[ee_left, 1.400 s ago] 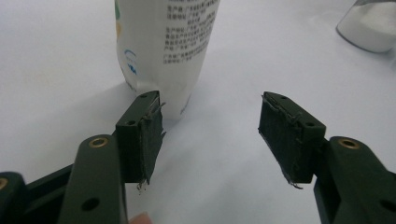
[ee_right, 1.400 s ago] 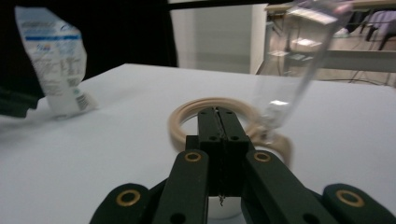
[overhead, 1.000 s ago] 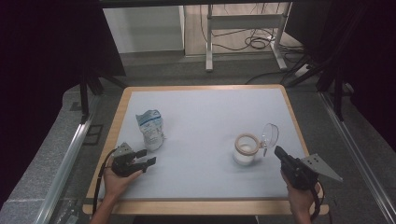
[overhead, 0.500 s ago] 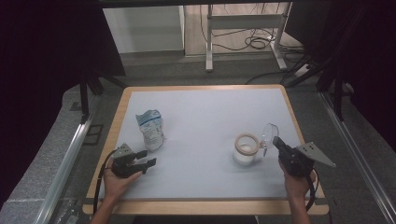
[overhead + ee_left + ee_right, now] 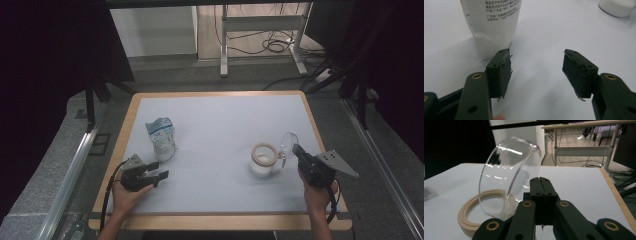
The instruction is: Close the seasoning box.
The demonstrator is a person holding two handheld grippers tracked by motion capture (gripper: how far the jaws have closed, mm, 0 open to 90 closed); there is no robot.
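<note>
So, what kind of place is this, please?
Probably a lab or recording room, not a kitchen: a white table fenced by black curtains, loose cables on the floor behind, and a hand-held gripper on a lead.

We see a white-topped table [image 5: 220, 120] with a wooden rim at the centre of the frame. A metal desk frame [image 5: 260, 37] and coiled cables [image 5: 272, 46] sit at the top, a black curtain [image 5: 50, 50] upper left, and a silver rail [image 5: 70, 185] lower left.
</note>
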